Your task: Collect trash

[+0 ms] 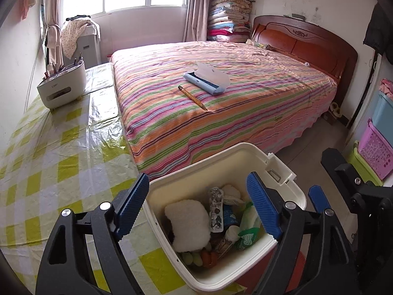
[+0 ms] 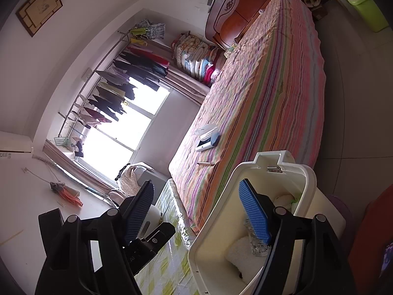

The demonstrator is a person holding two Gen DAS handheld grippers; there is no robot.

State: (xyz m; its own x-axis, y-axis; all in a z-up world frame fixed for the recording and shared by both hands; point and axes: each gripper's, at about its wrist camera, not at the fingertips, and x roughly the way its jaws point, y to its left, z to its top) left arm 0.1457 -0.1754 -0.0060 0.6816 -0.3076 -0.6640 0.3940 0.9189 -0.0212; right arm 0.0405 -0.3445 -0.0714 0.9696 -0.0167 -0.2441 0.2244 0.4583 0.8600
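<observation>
Both blue-padded grippers, left [image 1: 197,202] and right [image 2: 196,211], gape wide, holding nothing, over a cream plastic bin [image 1: 289,196].
Bin sits off the checked table's [image 1: 61,167] edge beside the striped bed [image 1: 245,113]; its trash [image 1: 188,223] lies heaped, its long axis unclear.

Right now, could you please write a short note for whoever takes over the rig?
Left gripper: open, empty, over the bin.
Right gripper: open, holding nothing, one finger over the bin's mouth.
Bin: white, open, at the foot of the bed, beside the checked table. It already holds wrappers, white pads and scraps.
Done: that trash is in.
Left: a pencil and an open blue case lie on the bed; whether they count as trash is unclear.
</observation>
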